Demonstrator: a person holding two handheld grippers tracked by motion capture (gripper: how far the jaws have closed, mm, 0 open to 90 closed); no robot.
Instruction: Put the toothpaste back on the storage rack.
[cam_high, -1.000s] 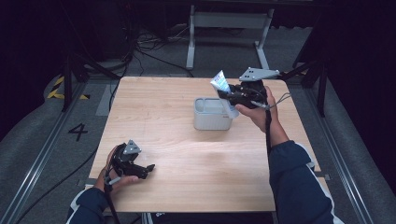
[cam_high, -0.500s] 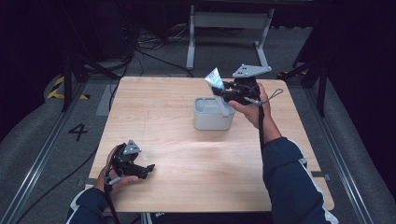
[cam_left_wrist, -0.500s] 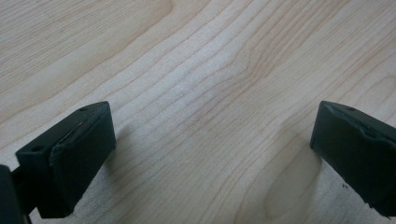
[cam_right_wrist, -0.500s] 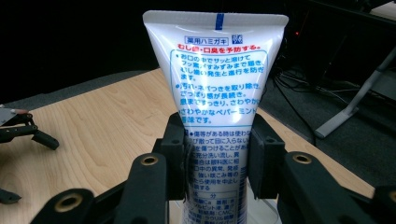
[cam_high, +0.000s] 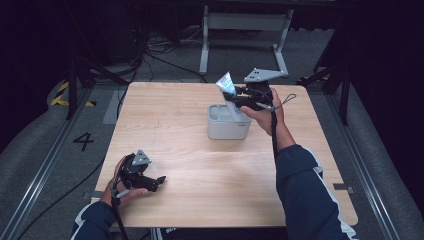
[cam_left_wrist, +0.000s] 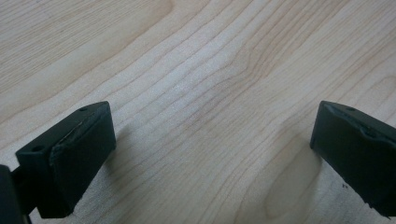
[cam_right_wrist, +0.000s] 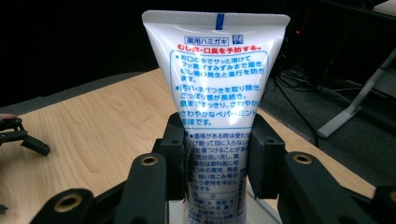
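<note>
A: High view first. Right gripper (cam_high: 235, 96) is held up over the far side of the table (cam_high: 165, 120), clamped on a toothpaste tube (cam_high: 226, 82). Tube sits above the far edge of the grey container (cam_high: 227, 122), crimped end tilted up and away.

B: Is the tube touching the container?

A: Cannot tell from above; the lower end is hidden behind the jaws and the hand. Container stands on the wood near the table's middle, a bit toward the far side.

B: Right gripper view agrees?

A: Yes. Toothpaste tube (cam_right_wrist: 217, 93) stands upright between the two black jaws, both pads pressed on its lower half. White body, blue print, flat crimped end on top. Right gripper (cam_right_wrist: 217, 158) is clenched tight on it.

B: And the left?

A: Left gripper (cam_high: 159, 181) lies low at the near left corner of the table, in the person's left hand (cam_high: 122, 187), well apart from the container. Left gripper view shows its jaws spread wide with bare wood grain between them; left gripper (cam_left_wrist: 212, 144) grasps nothing.
</note>
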